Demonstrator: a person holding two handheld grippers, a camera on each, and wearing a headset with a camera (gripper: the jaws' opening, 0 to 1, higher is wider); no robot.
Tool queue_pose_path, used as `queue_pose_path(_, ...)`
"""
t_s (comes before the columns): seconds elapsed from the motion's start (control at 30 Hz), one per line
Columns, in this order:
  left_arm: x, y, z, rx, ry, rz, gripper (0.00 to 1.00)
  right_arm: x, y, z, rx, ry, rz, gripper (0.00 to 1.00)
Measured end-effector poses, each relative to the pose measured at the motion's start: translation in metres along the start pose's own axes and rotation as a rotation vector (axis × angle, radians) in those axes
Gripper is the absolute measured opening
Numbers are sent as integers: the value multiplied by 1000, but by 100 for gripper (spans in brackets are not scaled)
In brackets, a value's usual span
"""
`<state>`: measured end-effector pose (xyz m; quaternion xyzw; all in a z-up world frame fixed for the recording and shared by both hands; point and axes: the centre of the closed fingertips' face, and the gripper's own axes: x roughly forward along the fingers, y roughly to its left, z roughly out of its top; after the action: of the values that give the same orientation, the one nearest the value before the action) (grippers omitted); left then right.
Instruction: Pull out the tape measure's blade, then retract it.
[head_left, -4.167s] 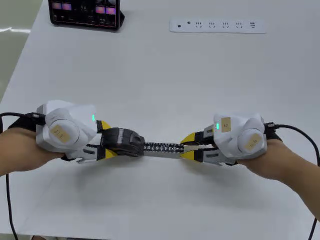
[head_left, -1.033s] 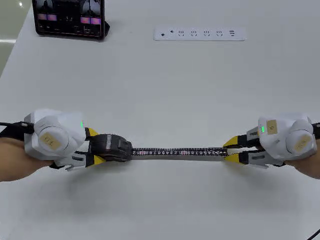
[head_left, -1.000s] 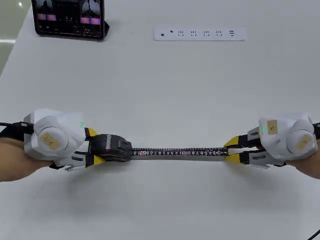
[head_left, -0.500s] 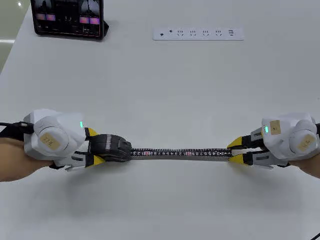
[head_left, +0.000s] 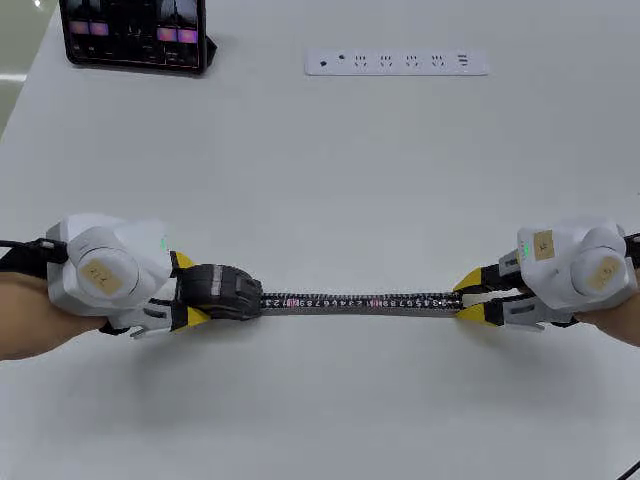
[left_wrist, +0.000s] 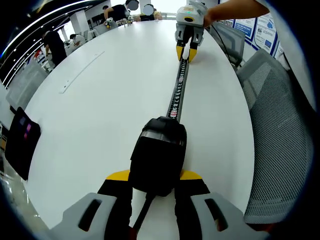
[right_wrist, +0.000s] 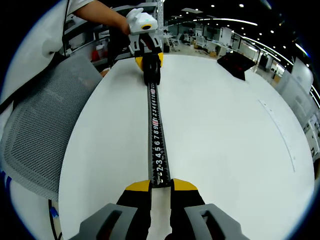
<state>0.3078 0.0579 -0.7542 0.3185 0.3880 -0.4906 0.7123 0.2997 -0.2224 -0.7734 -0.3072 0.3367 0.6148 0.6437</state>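
Black tape-measure case (head_left: 222, 293) is clamped in your left claw (head_left: 190, 291); your right claw (head_left: 468, 297) pinches its dark numbered blade (head_left: 360, 301).

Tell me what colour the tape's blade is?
The long black blade has white numbers and red marks; clearest in right gripper view.

We find the white bench (head_left: 330, 180) brightly and evenly lit from overhead, so the left gripper (head_left: 195, 292) and right gripper (head_left: 470, 297) cast only soft, pale shadows on its near side. In both gripper views the fisheye bows the bench edges, and ceiling lights (right_wrist: 240, 21) streak across a dim, softer background.
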Motion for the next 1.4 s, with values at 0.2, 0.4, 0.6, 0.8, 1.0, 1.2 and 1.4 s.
queue_pose_path(0.2, 0, 0, 0, -4, -2, -2, 28, 0, 1, 0, -11, 18, 1, 11)
queue_pose_path(0.4, 0, 0, 0, 1, 0, 1, 28, -3, 2, -3, -25, 34, 10, 11)
queue_pose_path(0.6, 0, 1, -1, 4, 1, 11, 29, -7, 0, -1, 7, 39, -3, 15)
queue_pose_path(0.8, 1, -1, 1, -8, 1, 5, 36, -5, -1, 1, 19, 33, -6, 17)
queue_pose_path(1.0, -2, -2, 2, -16, -1, 5, 36, -6, 0, 6, 40, 17, -18, 19)
queue_pose_path(1.2, -5, 1, 5, -63, -31, 19, 40, -6, 0, 12, 130, -16, -35, 25)
queue_pose_path(1.4, -18, 9, 10, -167, -89, 41, 46, -4, 1, 13, 177, -25, -52, 33)
